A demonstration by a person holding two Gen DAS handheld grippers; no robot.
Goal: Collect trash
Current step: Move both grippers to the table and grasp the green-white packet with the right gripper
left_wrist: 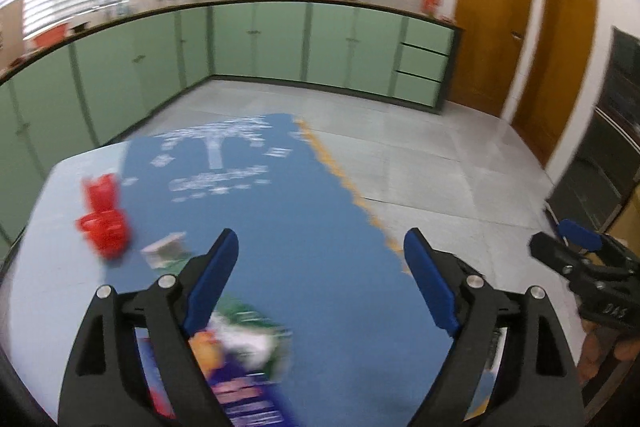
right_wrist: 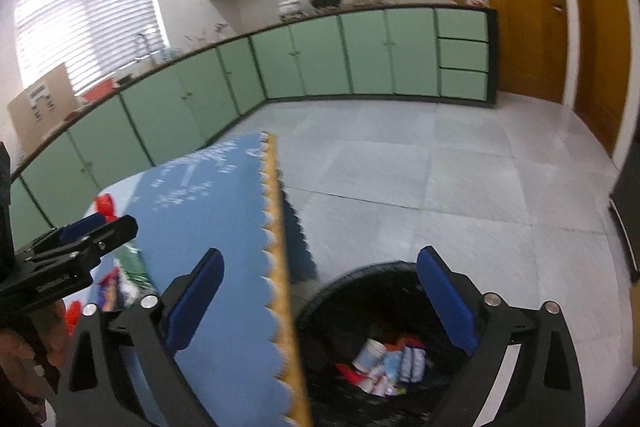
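Observation:
My left gripper [left_wrist: 322, 263] is open and empty above the blue tablecloth [left_wrist: 280, 211]. Blurred trash lies on the table: a crushed red cup [left_wrist: 105, 227] at the left, a small white box [left_wrist: 166, 247] beside it, and a colourful wrapper [left_wrist: 240, 359] under my left finger. My right gripper [right_wrist: 320, 291] is open and empty, over the table's right edge and above a black bin [right_wrist: 384, 347] on the floor. The bin holds several pieces of trash, among them a white cup [right_wrist: 370, 353]. My right gripper also shows in the left wrist view [left_wrist: 576, 247].
Green base cabinets [left_wrist: 280, 43] run along the far wall and the left side. Two wooden doors [left_wrist: 492, 35] stand at the right. Grey tiled floor [right_wrist: 460, 187] lies between table and cabinets. A dark unit [left_wrist: 608, 155] stands at the far right.

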